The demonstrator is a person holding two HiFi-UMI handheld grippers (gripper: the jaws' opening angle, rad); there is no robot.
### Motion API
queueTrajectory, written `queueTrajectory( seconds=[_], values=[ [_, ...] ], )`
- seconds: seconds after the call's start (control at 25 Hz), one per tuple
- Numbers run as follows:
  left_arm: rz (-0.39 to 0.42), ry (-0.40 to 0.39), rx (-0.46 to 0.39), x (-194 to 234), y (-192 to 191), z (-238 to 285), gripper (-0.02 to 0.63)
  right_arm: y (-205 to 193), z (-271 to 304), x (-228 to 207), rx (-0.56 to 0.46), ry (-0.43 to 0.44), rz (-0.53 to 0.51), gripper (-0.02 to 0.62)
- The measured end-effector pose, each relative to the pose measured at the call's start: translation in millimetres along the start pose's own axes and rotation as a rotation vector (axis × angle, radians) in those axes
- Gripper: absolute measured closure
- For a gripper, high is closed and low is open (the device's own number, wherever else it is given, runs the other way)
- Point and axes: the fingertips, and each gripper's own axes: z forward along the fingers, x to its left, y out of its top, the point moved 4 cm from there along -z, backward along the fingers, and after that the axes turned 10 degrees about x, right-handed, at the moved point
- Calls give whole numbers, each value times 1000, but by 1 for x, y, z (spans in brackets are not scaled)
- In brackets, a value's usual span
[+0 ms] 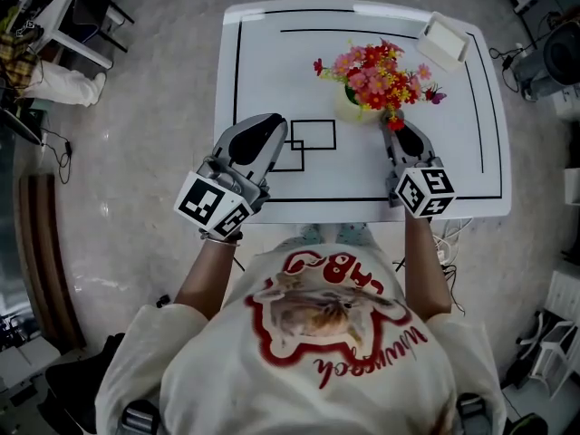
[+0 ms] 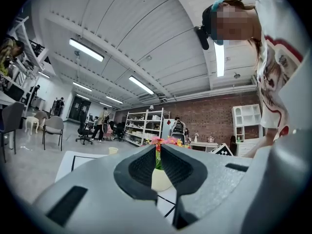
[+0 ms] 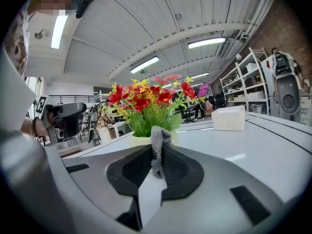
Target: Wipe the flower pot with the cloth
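The pot (image 1: 352, 101) is set toward the far side of the table (image 1: 453, 161), and most of it is covered from above by its flowers (image 1: 376, 75); only a pale edge is shown in the head view.

The right gripper (image 1: 399, 127) is held just in front of the pot, and its jaws are clamped on the cloth (image 3: 157, 152), a grey knitted strip pinched upright between the pads. In the right gripper view the cloth is seen directly before the pot's rim (image 3: 139, 140). Whether cloth and pot are touching cannot be settled, since the meeting point is masked by the cloth itself. From the head view the cloth is lost under the blossoms.

The left gripper (image 1: 272, 123) is held over the table well to the left of the pot. Its jaws seem to be parted by a narrow slit, with nothing gripped between them. Through that slit the pot (image 2: 160, 179) is glimpsed farther off, cut to a thin strip by the pads.

A white box (image 1: 444, 39) is placed at the far right corner, apart from everything else.
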Motion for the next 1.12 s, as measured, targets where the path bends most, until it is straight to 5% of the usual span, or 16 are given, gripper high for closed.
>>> queueTrajectory(
  seconds=[1.12],
  values=[
    [15, -83, 41, -7, -14, -9, 572, -4, 10, 37, 0, -1, -12, 551]
  ],
)
